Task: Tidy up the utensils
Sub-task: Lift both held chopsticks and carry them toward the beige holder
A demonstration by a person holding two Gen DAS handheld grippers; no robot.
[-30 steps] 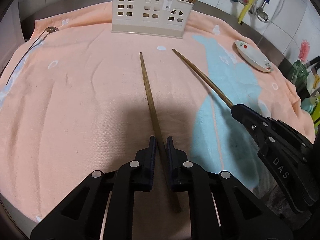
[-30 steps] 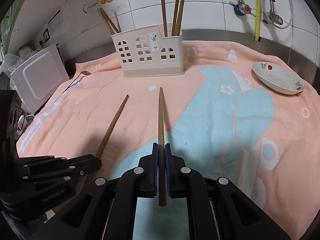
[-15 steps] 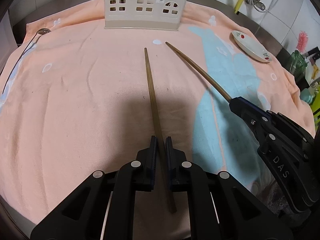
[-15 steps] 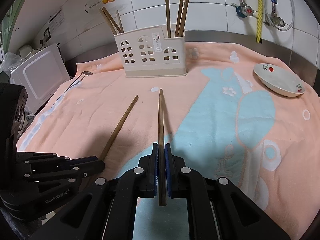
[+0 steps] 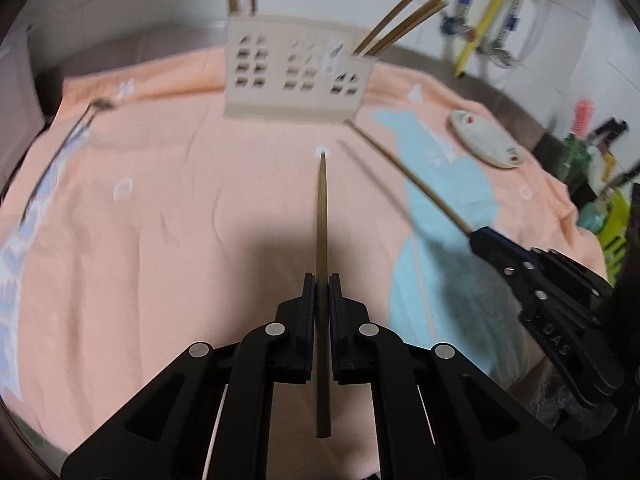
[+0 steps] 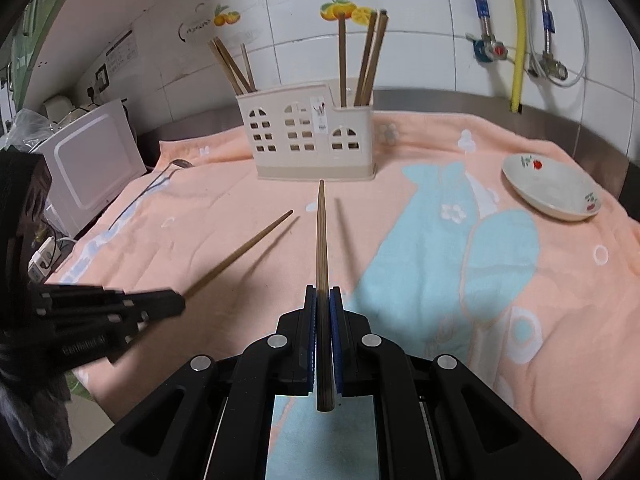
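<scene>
My left gripper (image 5: 321, 280) is shut on a brown wooden chopstick (image 5: 322, 216) that points at the cream utensil holder (image 5: 296, 76). My right gripper (image 6: 322, 292) is shut on a second chopstick (image 6: 321, 232), lifted above the cloth and aimed at the holder (image 6: 312, 136). Each gripper shows in the other's view: the right one (image 5: 478, 236) at the right, the left one (image 6: 176, 304) at the left. Several chopsticks (image 6: 368, 60) stand in the holder's end compartments.
A peach and blue towel (image 6: 460, 264) covers the counter. A small white dish (image 6: 552, 192) sits at the right. A metal spoon (image 6: 160, 180) lies at the left, next to a white appliance (image 6: 92, 160). Pipes and valves (image 6: 516, 40) line the tiled wall.
Both grippers have lifted their chopsticks off the cloth and moved toward the holder. The left wrist view is blurred with motion and has tilted upward.
</scene>
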